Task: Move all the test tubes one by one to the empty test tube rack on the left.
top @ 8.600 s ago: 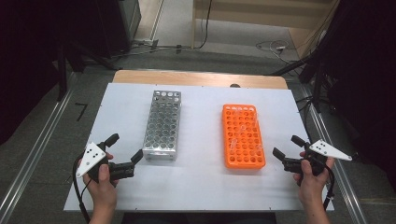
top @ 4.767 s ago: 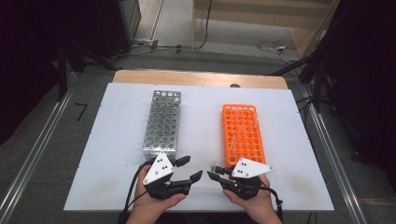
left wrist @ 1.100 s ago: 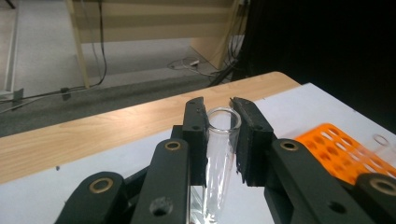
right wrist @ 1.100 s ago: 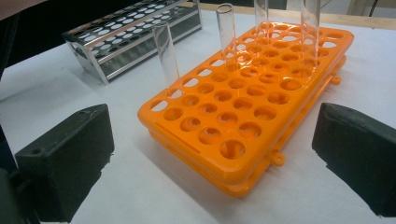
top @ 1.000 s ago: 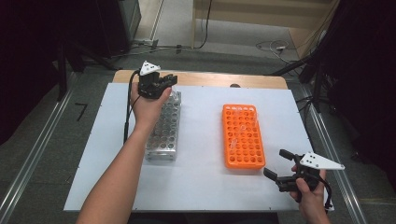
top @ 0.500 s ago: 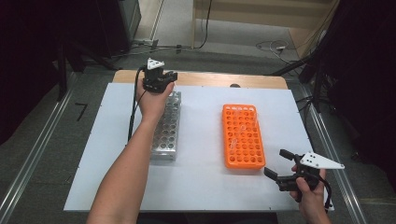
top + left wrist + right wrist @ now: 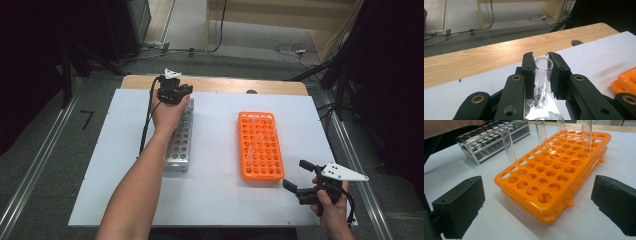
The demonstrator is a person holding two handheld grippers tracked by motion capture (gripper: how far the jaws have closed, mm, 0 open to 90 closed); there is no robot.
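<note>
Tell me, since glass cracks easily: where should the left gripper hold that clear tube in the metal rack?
Near the open rim, from above, one jaw each side. The clear tube stands upright with its base down in the metal rack, leaving its upper wall exposed; the left gripper already brackets it there.

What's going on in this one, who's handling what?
A person works two racks with handheld grippers. The left gripper is at the far end of the metal rack, its jaws closed around a clear test tube that stands in a hole there. The right gripper waits open near the orange rack, which holds a few clear tubes.
</note>
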